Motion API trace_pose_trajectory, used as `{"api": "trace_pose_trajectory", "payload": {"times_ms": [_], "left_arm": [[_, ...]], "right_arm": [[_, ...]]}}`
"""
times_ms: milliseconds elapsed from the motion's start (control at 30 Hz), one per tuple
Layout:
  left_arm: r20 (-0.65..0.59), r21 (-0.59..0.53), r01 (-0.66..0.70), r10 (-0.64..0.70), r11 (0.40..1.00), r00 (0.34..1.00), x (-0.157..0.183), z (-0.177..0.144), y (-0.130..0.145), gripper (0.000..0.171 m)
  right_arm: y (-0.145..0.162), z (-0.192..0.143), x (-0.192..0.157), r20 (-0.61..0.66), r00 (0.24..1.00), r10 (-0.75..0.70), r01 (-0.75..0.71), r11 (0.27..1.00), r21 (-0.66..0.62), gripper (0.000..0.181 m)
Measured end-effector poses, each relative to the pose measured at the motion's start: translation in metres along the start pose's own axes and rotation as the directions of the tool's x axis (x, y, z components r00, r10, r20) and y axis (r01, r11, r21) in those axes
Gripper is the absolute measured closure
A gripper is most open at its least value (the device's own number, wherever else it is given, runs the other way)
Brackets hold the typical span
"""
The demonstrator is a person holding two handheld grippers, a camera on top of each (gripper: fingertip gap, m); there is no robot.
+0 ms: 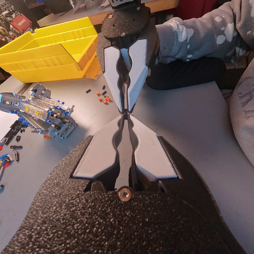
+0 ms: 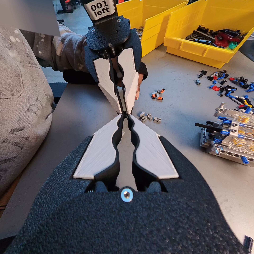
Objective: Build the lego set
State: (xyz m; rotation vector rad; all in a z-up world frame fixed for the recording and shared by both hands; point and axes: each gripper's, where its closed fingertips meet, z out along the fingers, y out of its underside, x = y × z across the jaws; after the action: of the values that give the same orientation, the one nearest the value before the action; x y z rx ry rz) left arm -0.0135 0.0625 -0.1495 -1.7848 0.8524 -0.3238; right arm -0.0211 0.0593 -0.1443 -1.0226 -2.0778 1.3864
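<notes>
My left gripper (image 1: 125, 117) and my right gripper (image 1: 125, 109) meet tip to tip a little above the grey table (image 1: 171, 123). Both are shut, and a small black part (image 1: 125, 113) sits pinched where the two pairs of tips meet. The right wrist view shows the same: my right gripper (image 2: 124, 117) below, my left gripper (image 2: 125, 111) coming in from above, and the black part (image 2: 125, 114) between them. The part is too small to make out its shape. A gloved hand (image 1: 178, 71) holds the right gripper.
A grey, clear and blue brick-built assembly (image 1: 41, 114) (image 2: 230, 137) lies on the table. Yellow bins (image 1: 45, 55) (image 2: 206, 41) stand behind it, one holding parts. Small orange pieces (image 1: 104, 99) (image 2: 158, 94), grey connectors (image 2: 149, 116) and loose parts (image 2: 230, 85) are scattered. A person's body (image 2: 20, 110) is at the table edge. Both grippers' tips are close together, under 4 cm apart.
</notes>
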Motion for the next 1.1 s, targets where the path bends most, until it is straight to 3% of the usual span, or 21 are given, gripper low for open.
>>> {"api": "trace_pose_trajectory", "payload": {"times_ms": [300, 533, 733, 1100], "left_arm": [[0.007, -0.007, 0.010, -0.010, 1.000, 1.000, -0.002, -0.001, 0.002, 0.169], [-0.128, -0.221, 0.037, -0.067, 0.975, 0.989, 0.014, 0.002, 0.044, 0.151], [-0.154, -0.312, -0.013, -0.037, 0.950, 0.987, 0.021, 0.013, 0.057, 0.151], [-0.135, -0.326, 0.002, -0.048, 0.945, 0.990, 0.022, 0.015, 0.058, 0.162]], "right_arm": [[0.001, 0.001, 0.002, -0.015, 1.000, 0.001, -0.002, 1.000, -0.028, 0.178], [0.049, 0.007, -0.011, 0.053, 0.998, -0.032, 0.047, 0.951, -0.307, 0.178], [0.053, 0.014, -0.015, 0.053, 0.997, -0.056, 0.072, 0.927, -0.367, 0.178], [0.055, 0.020, -0.015, 0.019, 0.992, -0.124, 0.119, 0.877, -0.465, 0.178]]}}
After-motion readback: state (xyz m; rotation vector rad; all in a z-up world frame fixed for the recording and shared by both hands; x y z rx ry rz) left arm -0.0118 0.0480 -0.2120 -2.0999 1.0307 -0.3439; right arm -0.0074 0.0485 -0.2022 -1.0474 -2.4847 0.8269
